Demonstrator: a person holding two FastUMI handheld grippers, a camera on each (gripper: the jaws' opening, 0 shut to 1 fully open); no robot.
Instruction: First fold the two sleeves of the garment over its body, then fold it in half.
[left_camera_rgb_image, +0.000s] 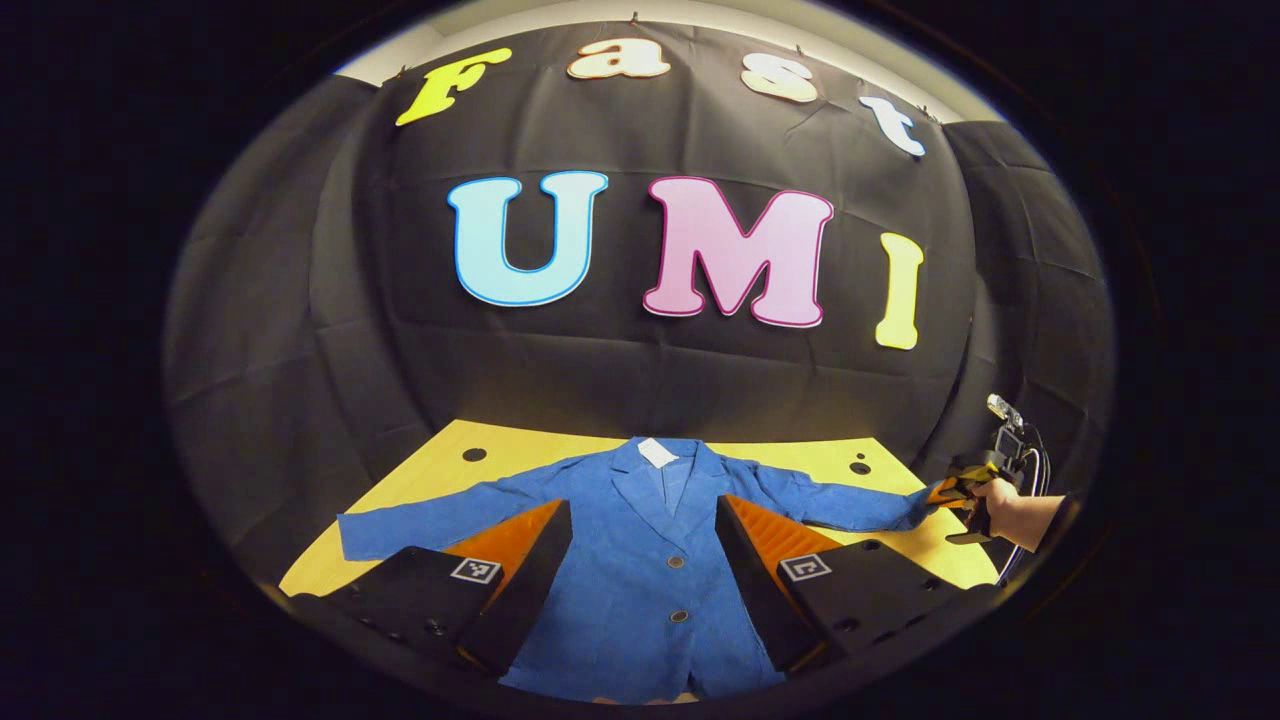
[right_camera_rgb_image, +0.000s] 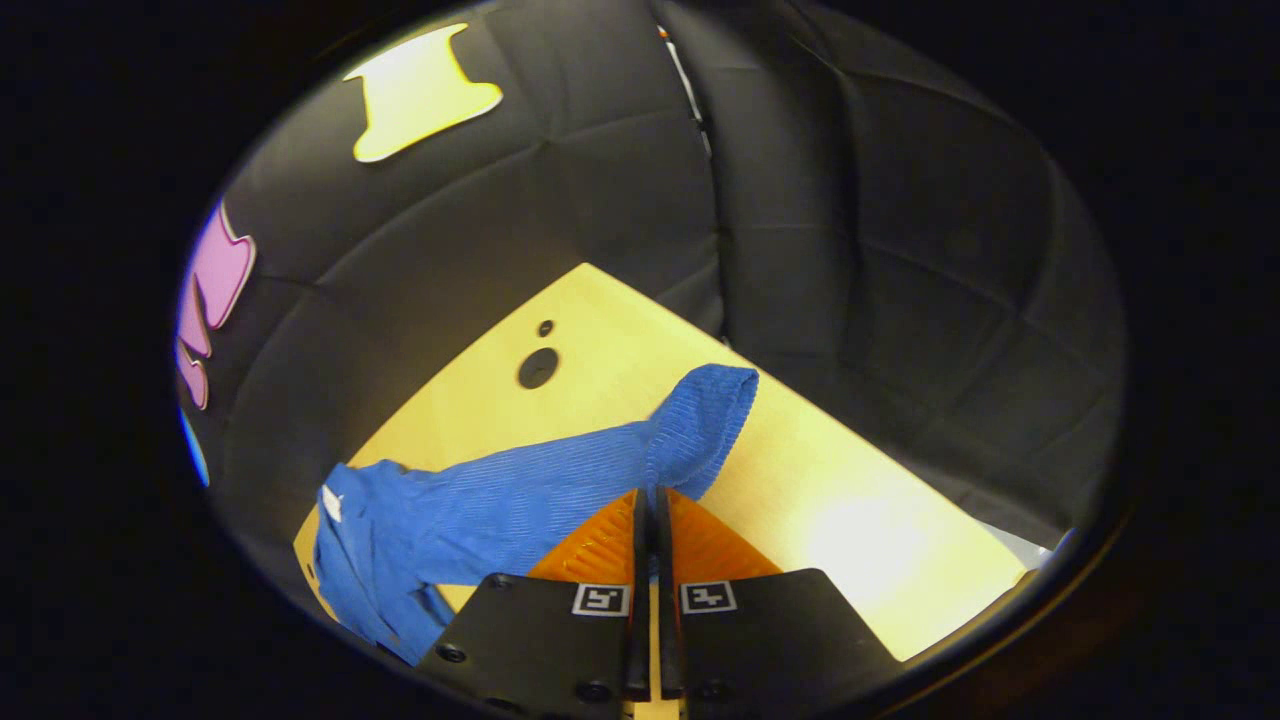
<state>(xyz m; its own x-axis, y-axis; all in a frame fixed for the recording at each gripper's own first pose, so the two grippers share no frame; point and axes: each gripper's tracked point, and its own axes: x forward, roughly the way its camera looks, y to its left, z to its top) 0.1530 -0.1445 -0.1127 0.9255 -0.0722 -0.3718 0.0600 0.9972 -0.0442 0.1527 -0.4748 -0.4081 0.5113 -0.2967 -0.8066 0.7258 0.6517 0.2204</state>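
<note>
On the yellow table (left_camera_rgb_image: 880, 455) a blue jacket (left_camera_rgb_image: 640, 560) lies face up, collar toward the booth wall and both sleeves spread out to the sides. In the left gripper view, the garment's far-left sleeve (left_camera_rgb_image: 420, 520) lies flat, its cuff near the table's edge. The left gripper (left_camera_rgb_image: 640, 570) hovers above the jacket's buttoned front with its fingers spread wide apart, holding nothing. Further right, the other sleeve (left_camera_rgb_image: 850, 505) stretches toward the table's right side, where a hand (left_camera_rgb_image: 1015, 510) holds the right gripper (left_camera_rgb_image: 950, 492) at the cuff. In the right gripper view, the jacket's body is bunched at the lower left, the sleeve (right_camera_rgb_image: 560, 490) runs across the table (right_camera_rgb_image: 850, 500) to the right gripper (right_camera_rgb_image: 650, 500), whose fingers are pressed together on the cloth near the cuff (right_camera_rgb_image: 705, 420), which stands up off the table just beyond the tips
</note>
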